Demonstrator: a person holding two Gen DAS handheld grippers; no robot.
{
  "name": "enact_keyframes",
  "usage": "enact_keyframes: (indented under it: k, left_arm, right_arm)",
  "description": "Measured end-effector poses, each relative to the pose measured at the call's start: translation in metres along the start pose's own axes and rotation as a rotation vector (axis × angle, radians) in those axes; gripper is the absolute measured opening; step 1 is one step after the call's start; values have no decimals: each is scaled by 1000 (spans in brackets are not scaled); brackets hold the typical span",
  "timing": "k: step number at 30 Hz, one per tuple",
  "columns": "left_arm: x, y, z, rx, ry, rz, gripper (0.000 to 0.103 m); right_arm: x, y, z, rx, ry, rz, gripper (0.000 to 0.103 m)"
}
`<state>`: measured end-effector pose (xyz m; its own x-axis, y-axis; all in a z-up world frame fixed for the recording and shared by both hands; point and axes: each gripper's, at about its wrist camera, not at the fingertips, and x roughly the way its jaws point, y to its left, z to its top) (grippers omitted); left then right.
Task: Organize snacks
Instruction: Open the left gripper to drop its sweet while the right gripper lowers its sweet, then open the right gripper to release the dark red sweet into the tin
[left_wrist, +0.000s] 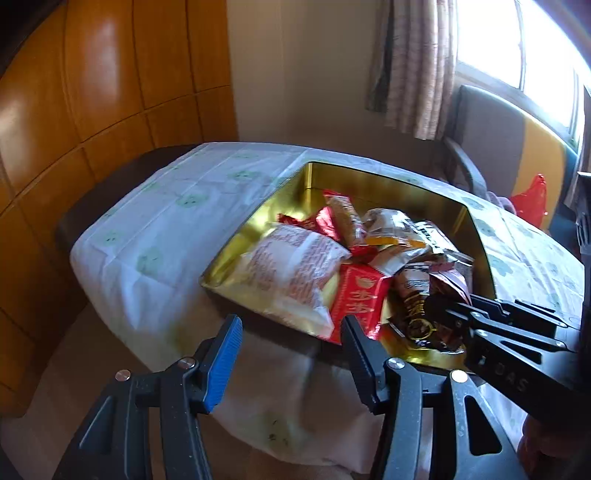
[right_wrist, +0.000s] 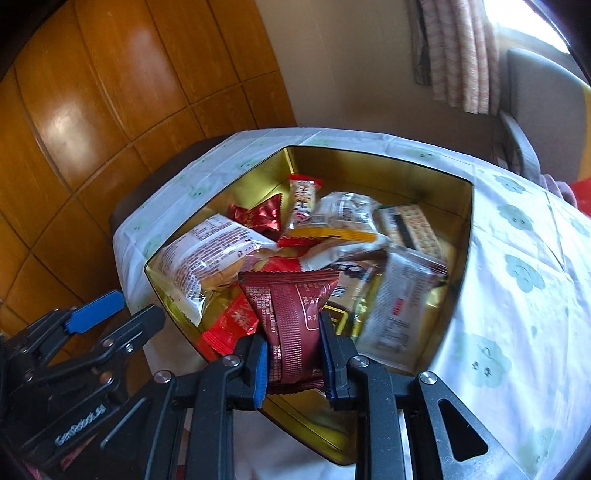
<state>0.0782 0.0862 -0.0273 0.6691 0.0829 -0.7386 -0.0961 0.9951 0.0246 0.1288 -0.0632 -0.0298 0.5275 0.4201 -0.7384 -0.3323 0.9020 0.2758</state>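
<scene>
Two grippers here: left gripper (left_wrist: 291, 332), jaws apart and holding nothing, sits just off the near-left edge of the gold rectangular metal tin (right_wrist: 424, 173) on the cloth-covered desk (right_wrist: 517, 236). Right gripper (right_wrist: 293, 354) is clamped on a dark red foil snack packet (right_wrist: 291, 314) above the tin's near edge.

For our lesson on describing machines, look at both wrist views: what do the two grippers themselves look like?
Both are black plastic linkage frames with silver rivets and triangular cut-outs. The left gripper has a ribbed blue pad on one finger and a black ribbed finger opposite. The right gripper has blue pads on both fingers. Pale lettering marks each body, partly unreadable. No cables or sleeves show.
</scene>
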Motion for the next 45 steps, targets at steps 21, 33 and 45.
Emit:
enact_keyframes:
  k: [21,33,45]
  left_arm:
    - [-13,17,-10,-5,-5,71,56]
    - [-12,20,-12,-6,21,150,56]
    - [-15,14,-14,5,5,152,56]
  right_arm:
    - [38,17,12,-12,66,-29,24]
    - [53,20,30,-1,100,-28,34]
    - [15,8,-5,98,19,1,57]
